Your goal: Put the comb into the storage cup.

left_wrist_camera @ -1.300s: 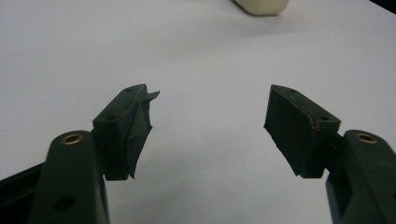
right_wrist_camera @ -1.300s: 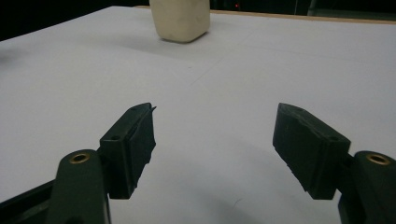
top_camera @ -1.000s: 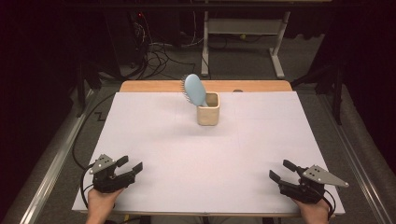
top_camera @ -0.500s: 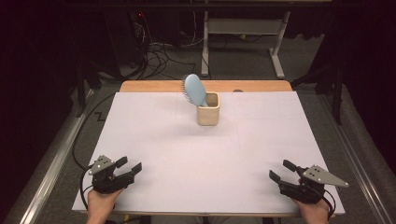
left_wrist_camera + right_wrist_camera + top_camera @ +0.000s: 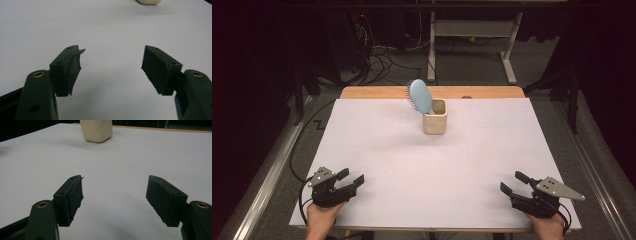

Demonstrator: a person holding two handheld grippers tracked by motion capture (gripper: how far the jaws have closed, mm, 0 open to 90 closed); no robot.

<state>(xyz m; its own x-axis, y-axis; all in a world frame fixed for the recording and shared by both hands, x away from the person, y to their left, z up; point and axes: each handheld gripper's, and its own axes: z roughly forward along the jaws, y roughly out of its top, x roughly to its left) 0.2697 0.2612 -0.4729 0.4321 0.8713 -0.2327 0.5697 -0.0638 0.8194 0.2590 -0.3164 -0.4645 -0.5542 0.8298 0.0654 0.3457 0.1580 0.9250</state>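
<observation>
1. High view: one white table (image 5: 377, 150) fills the middle of the frame, with a strip of wood showing along its far edge.
2. One cream cup (image 5: 435, 116) stands upright just above the centre of the frame. One light blue hairbrush (image 5: 420, 96) rests in it, head up, leaning toward the upper left over the cup's rim.
3. Two hand-held grippers sit at the bottom of the frame, well apart from the cup and from each other. The left gripper (image 5: 351, 179) is at the lower left and the right gripper (image 5: 513, 182) at the lower right; each is held by one hand coming in from the bottom edge.
4. Each gripper has two black jaws, four in all. Both pairs stand apart with nothing between them — both grippers are released and grasp nothing.
5. One grey three-cornered plate tops each gripper, two in total, and a dark cable trails from each.
6. Left gripper view: the two jaws rise from the bottom corners over bare white table, and the base of the cup (image 5: 148, 2) peeks in at the top edge, right of centre.
7. Right gripper view: two jaws again, spread wide over the white surface — the cup (image 5: 96, 130) stands at the top of the frame, left of centre, its upper part cut off.
</observation>
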